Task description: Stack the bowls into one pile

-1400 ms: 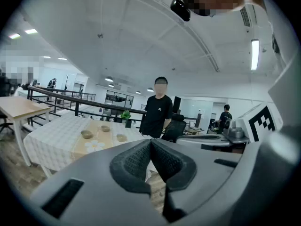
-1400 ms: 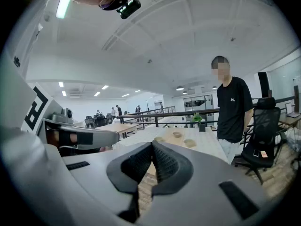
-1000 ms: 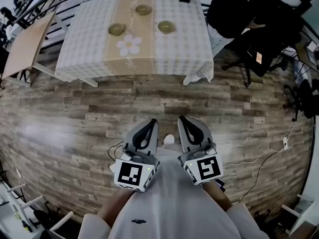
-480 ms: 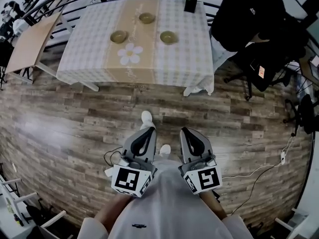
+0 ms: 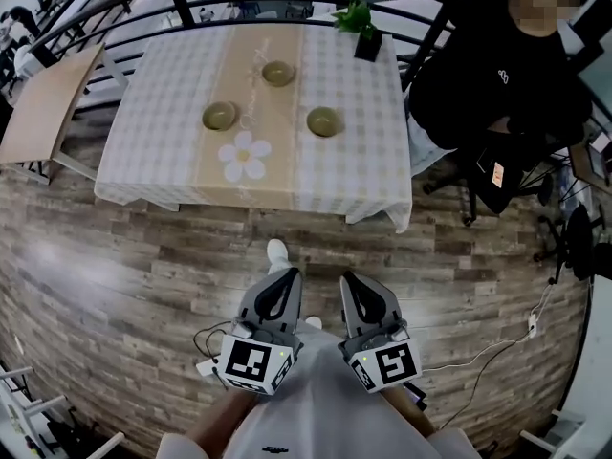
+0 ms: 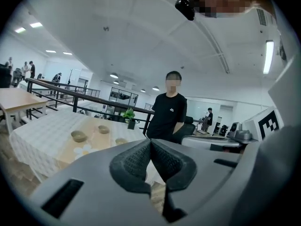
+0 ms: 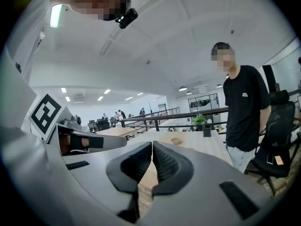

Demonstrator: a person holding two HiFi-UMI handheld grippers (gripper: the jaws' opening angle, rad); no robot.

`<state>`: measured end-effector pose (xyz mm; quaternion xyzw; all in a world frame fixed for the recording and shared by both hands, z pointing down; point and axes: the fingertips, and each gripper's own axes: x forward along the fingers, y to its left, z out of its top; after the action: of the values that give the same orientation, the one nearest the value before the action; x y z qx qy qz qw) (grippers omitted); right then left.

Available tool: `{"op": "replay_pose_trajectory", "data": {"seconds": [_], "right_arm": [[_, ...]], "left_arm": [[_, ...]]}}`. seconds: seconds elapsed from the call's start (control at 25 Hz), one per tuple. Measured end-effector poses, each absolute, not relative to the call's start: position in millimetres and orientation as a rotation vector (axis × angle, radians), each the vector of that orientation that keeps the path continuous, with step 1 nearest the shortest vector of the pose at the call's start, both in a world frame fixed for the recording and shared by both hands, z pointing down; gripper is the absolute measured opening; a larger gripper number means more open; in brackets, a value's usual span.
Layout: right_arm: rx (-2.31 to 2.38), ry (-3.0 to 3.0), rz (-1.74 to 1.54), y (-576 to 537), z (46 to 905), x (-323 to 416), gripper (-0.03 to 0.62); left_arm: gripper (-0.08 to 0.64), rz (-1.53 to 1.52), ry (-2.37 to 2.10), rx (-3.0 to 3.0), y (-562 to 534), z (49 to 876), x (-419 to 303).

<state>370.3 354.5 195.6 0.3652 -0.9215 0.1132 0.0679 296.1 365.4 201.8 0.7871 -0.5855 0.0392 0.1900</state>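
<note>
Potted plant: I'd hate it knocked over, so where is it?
In the head view, the potted plant stands at the table's far right corner, beyond the right-hand bowl, near the person in black.

Three bowls, all small, round, olive-tan, upright, mouths open and empty as far as the head view shows. None is stacked; each stands apart from the others on the table (image 5: 143, 132), in a loose triangle. Left bowl (image 5: 219, 116) sits on the tan runner (image 5: 263, 113) near its left edge, just beyond the daisy print (image 5: 242, 156). Far bowl (image 5: 277, 73) also sits on the runner, toward the table's back. Right bowl (image 5: 322, 121) is on checked cloth just right of the runner.
</note>
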Motion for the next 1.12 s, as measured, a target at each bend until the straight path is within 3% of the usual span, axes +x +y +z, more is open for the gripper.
{"op": "replay_pose_trajectory", "data": {"seconds": [0.52, 1.12], "right_arm": [[1.032, -2.752, 0.207, 239, 187, 243, 0.035], [1.035, -2.698, 0.31, 132, 218, 234, 0.035]], "left_arm": [[0.018, 0.042, -1.597, 2.209, 256, 197, 188], [0.018, 0.103, -1.541, 2.127, 153, 225, 174]]}}
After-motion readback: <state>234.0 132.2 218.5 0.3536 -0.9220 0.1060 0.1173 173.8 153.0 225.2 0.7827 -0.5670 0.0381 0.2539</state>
